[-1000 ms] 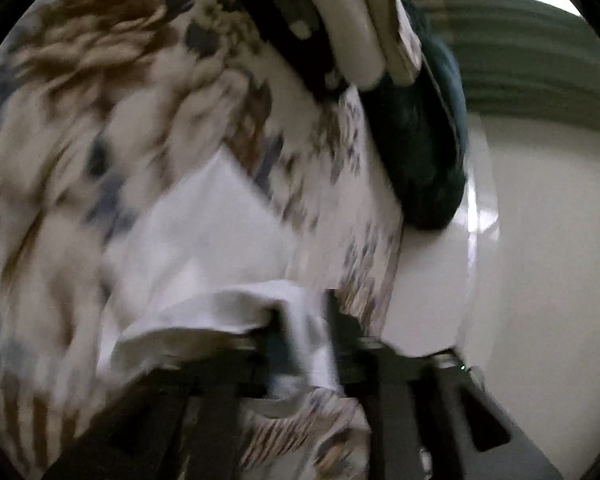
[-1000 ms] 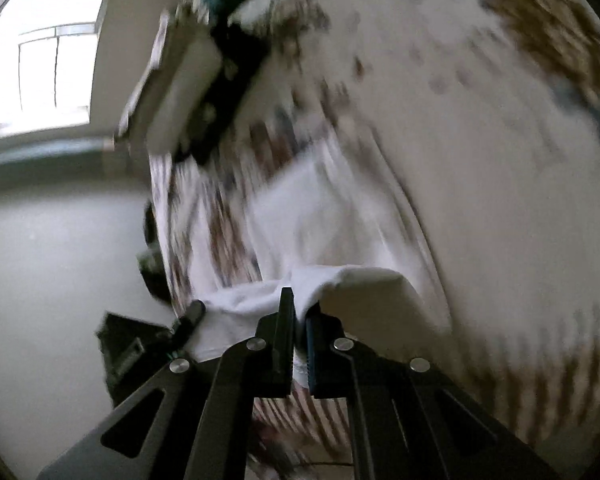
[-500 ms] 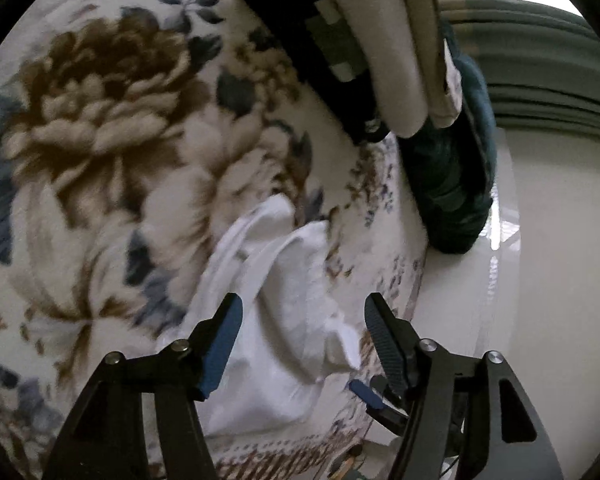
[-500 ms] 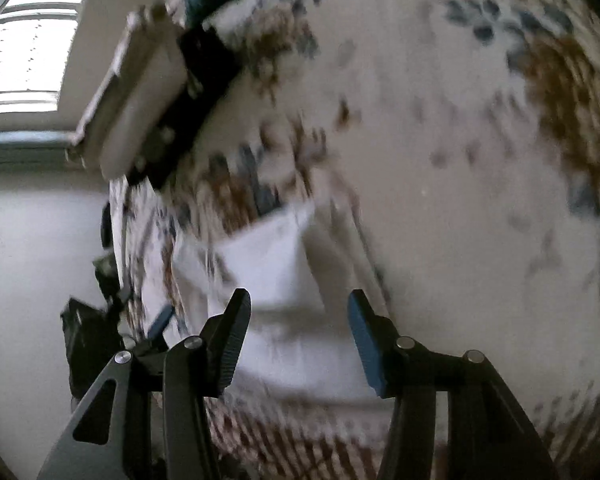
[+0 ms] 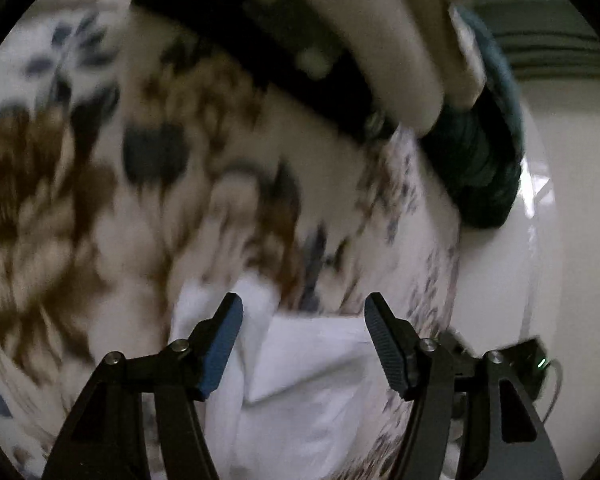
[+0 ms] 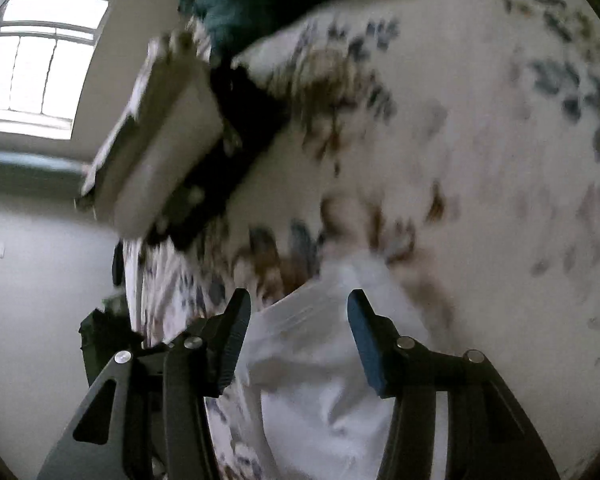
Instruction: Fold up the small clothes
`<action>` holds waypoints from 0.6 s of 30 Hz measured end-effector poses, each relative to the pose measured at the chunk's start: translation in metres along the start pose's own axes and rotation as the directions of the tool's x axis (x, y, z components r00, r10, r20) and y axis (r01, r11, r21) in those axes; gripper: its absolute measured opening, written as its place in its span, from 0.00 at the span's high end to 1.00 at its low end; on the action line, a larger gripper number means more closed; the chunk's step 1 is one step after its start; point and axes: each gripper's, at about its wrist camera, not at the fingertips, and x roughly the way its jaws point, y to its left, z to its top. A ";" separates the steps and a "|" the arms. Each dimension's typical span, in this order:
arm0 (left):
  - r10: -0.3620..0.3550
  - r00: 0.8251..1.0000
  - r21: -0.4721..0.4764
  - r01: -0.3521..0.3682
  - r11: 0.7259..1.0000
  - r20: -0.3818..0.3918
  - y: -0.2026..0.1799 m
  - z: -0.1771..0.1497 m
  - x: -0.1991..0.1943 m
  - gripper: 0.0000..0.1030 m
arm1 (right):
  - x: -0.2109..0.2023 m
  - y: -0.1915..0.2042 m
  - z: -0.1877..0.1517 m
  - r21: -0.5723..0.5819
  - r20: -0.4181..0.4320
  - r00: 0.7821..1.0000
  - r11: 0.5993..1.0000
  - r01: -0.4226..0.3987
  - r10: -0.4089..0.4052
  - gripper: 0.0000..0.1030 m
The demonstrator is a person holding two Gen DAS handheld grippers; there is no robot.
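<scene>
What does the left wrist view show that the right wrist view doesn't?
Only the left wrist view: the left gripper, open above the cloth, and green pleated fabric in the background. Only the right wrist view: the right gripper, open too, and a bright window. Both: the white garment lying released on the floral blanket, and a dark teal bundle at its far edge.
</scene>
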 end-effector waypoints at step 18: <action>0.173 0.985 -0.003 -0.173 0.985 0.031 0.060 -0.031 -0.019 0.94 | 0.023 -0.064 -0.026 0.025 -0.155 0.973 0.984 0.177 -0.172 0.98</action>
